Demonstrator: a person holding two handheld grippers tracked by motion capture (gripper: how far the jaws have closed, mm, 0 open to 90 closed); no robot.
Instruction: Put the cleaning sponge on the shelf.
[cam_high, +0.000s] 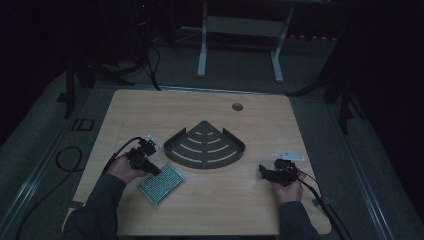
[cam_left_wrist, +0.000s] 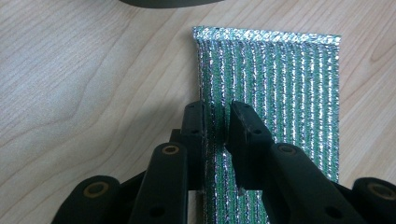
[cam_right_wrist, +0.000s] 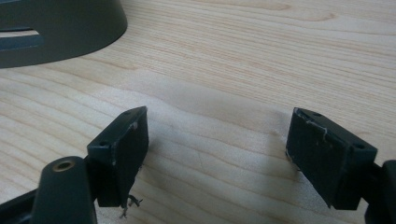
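L gripper (cam_left_wrist: 217, 123): jaws stand a narrow gap apart over the near end of the green-silver mesh pad (cam_left_wrist: 275, 88), a strip of the pad showing between them. Cannot tell from the frames whether the pads press on it or sit just clear; no lift visible, pad lies flat on the table (cam_high: 250, 210).

R gripper (cam_right_wrist: 217, 149): jaws spread wide, nothing between them, bare wood below. Idle, resting well apart from the pad, on the far side of the dark corner tray (cam_high: 205, 145).

Progress, judged: early stage. Approach to the pad is done; a firm pickup is not confirmed. Left to do: secure the pad, raise it, and likely carry it to the tray, which lies just beyond the L claw and holds nothing.

Orientation: pad's long axis runs straight ahead of the L claw, stripes parallel to it, far short edge toward the tray. In the high view the axis runs diagonal, near-left to far-right.
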